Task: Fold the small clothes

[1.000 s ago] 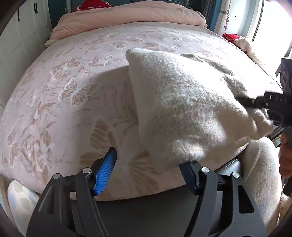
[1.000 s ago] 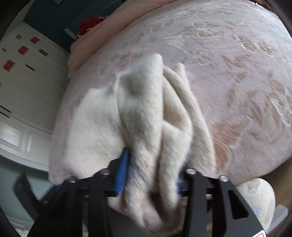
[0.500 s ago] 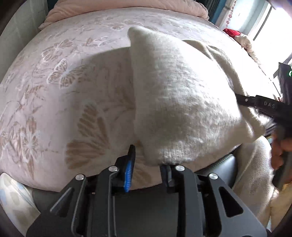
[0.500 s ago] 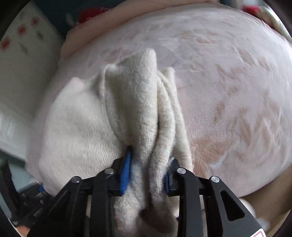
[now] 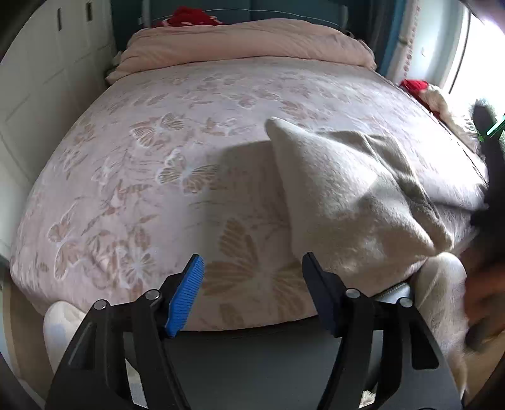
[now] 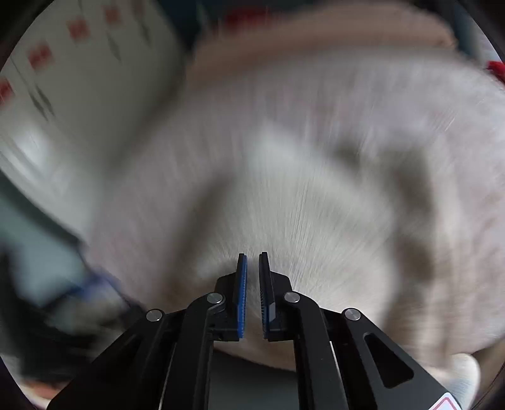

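Note:
A cream knit garment (image 5: 353, 195) lies folded on the pink butterfly bedspread (image 5: 157, 157), right of centre, with a crease across its top. My left gripper (image 5: 252, 265) hovers over the bed's near edge. Its jaws are opening and only bedspread shows between them; the garment's near corner sits just past the right finger. In the blurred right wrist view my right gripper (image 6: 251, 257) is shut with nothing between its pads, above the pale garment (image 6: 300, 214). From the left wrist view it is a dark blur at the far right.
A folded pink duvet (image 5: 246, 41) lies across the head of the bed, with a red item (image 5: 192, 20) behind it. White cupboards (image 5: 38, 79) stand on the left. More red cloth (image 5: 413, 85) lies by the window. A person's hand (image 5: 483, 299) is at the right edge.
The left jaws narrowed beside the garment's corner, then widened as the gripper pulled up and back. The right gripper let go of the bunched garment, shut empty and swung fast.

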Demonstrator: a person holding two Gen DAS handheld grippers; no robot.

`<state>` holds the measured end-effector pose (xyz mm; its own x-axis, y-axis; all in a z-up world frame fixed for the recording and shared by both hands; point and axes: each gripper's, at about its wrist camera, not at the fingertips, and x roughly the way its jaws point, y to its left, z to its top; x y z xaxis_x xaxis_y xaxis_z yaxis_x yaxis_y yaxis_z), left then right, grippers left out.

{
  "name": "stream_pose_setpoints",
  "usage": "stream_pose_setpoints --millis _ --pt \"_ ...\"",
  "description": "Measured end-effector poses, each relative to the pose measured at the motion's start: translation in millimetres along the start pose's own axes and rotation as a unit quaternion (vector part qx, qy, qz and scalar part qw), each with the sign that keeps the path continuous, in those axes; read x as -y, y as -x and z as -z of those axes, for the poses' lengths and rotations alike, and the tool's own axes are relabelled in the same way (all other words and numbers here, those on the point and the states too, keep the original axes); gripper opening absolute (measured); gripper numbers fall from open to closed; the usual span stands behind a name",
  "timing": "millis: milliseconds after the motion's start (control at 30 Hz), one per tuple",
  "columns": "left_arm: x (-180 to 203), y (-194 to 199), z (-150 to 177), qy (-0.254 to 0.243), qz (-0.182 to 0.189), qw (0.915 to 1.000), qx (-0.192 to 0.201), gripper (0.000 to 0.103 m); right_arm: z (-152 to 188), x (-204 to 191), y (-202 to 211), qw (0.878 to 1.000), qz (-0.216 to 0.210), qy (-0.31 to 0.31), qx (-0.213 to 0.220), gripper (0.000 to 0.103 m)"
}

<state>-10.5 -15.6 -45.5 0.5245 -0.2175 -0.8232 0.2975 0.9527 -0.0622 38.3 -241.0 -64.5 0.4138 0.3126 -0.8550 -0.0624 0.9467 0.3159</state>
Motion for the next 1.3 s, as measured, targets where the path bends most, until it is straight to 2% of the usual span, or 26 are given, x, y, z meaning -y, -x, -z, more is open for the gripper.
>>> stream_pose_setpoints --millis 33,67,133,167,233,333,400,433,467,500,533,567,667,733,767,833,933,1000,1033,1067,1100,1167,1233,1300 --pt "-4 2 1 0.008 -0.001 1.0000 0.000 0.068 6 4 -22 1.000 0.000 -0.004 -0.005 0.000" --pt "-8 2 1 0.011 -0.002 0.9999 -0.001 0.069 4 2 -20 1.000 -0.007 -0.011 0.007 0.001" --pt "-16 6 2 0.017 -0.008 0.9998 0.001 0.071 -7 -5 8 0.999 -0.010 -0.030 0.017 0.003" --pt "-21 8 5 0.023 -0.010 0.9997 0.003 0.074 -7 -8 19 0.999 -0.014 -0.028 0.028 0.003" --pt "-28 8 9 0.032 -0.004 0.9995 0.002 0.075 -1 -18 50 0.999 -0.020 -0.007 0.047 0.006" --pt "-30 2 18 0.041 0.001 0.9991 -0.010 0.075 11 -22 60 0.998 -0.045 -0.006 0.043 0.008" --pt "-28 -1 20 0.045 0.004 0.9989 -0.015 0.075 16 -31 47 0.999 -0.038 0.007 0.032 0.008" --pt "-26 -1 20 0.046 0.006 0.9988 -0.017 0.075 14 -34 29 1.000 -0.018 0.015 0.019 0.008" --pt "-23 -1 19 0.043 0.009 0.9989 -0.018 0.075 17 -35 -3 1.000 0.005 0.021 -0.015 0.008" --pt "-20 0 18 0.038 0.009 0.9991 -0.017 0.075 17 -37 -25 0.999 0.011 0.022 -0.037 0.000" --pt "-18 3 18 0.032 0.007 0.9994 -0.012 0.075 22 -33 -44 0.999 -0.007 0.014 -0.051 0.000" --pt "-17 6 17 0.028 0.006 0.9996 -0.007 0.076 24 -30 -46 0.998 -0.033 -0.009 -0.052 0.000" --pt "-16 17 16 0.021 0.013 0.9997 0.008 0.083 19 -21 -13 0.996 -0.062 -0.047 -0.032 0.000" --pt "-16 19 16 0.024 0.020 0.9994 0.014 0.084 22 -3 29 0.998 -0.041 -0.054 0.017 0.012" --pt "-14 17 16 0.026 0.027 0.9992 0.013 0.084 26 13 56 0.997 -0.006 -0.061 0.048 0.015" --pt "-6 8 13 0.020 0.036 0.9991 0.005 0.084 32 41 86 0.993 0.047 -0.081 0.075 0.036" --pt "12 1 6 0.012 0.046 0.9988 0.004 0.084 27 90 96 0.984 0.087 -0.134 0.082 0.057" --pt "28 -2 -3 0.004 0.053 0.9985 0.008 0.085 22 115 82 0.981 0.083 -0.165 0.062 0.060" --pt "34 -2 -6 -0.003 0.054 0.9985 0.010 0.085 18 122 72 0.980 0.072 -0.176 0.051 0.059" --pt "39 -1 -9 -0.009 0.052 0.9985 0.013 0.085 14 128 61 0.980 0.055 -0.184 0.044 0.052" --pt "44 -1 -12 -0.016 0.047 0.9986 0.016 0.086 9 131 50 0.981 0.034 -0.188 0.040 0.017" --pt "52 -1 -17 -0.030 0.040 0.9986 0.018 0.086 -2 126 54 0.983 0.028 -0.176 0.049 0.014" --pt "55 -2 -22 -0.034 0.034 0.9986 0.020 0.086 -15 108 86 0.983 0.034 -0.139 0.114 0.012" --pt "56 -6 -26 -0.033 0.036 0.9987 0.019 0.086 -20 110 106 0.980 0.049 -0.126 0.143 0.012"
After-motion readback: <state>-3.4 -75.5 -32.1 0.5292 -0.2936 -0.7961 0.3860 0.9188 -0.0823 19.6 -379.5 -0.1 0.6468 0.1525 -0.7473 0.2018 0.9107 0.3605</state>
